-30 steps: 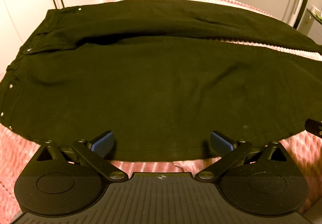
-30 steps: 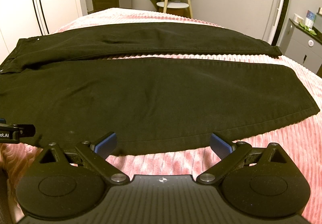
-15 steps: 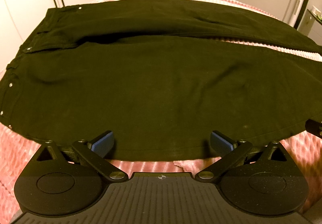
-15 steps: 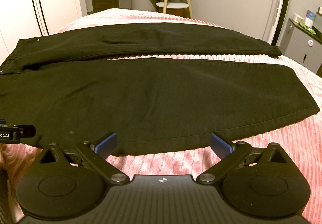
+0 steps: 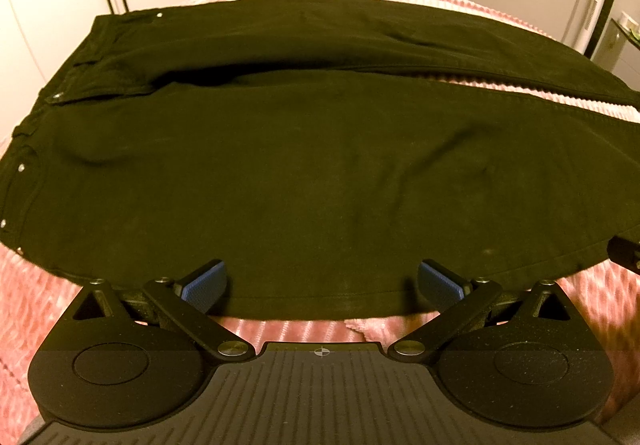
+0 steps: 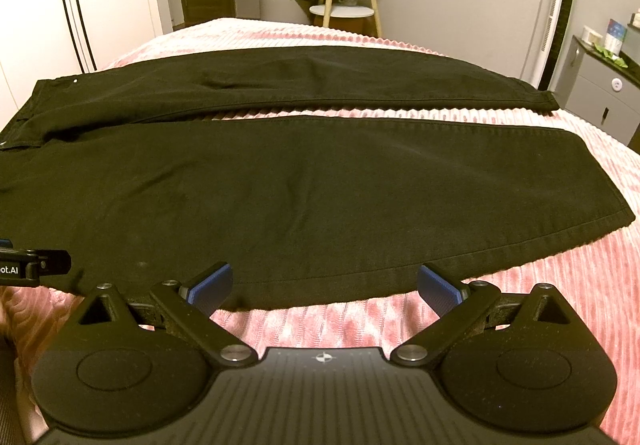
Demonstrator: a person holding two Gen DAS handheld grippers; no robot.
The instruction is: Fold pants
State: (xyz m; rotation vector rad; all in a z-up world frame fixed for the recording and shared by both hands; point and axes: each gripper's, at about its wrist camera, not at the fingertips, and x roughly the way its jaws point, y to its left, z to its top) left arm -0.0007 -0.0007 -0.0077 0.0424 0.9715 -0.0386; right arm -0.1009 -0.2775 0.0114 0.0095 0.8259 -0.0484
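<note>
One pair of black pants [image 6: 304, 181] lies flat across the pink ribbed bed [image 6: 560, 285], legs apart. Both the left tongs [image 5: 320, 281] and the right tongs [image 6: 325, 283] gape wide at its near edge, gripping nothing. Only the right view shows the drawers [image 6: 600, 101] beyond the cuffs.

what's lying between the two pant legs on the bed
Only a bare strip of the pink bedspread separates the far leg from the near leg; the right wrist view shows it best.
</note>
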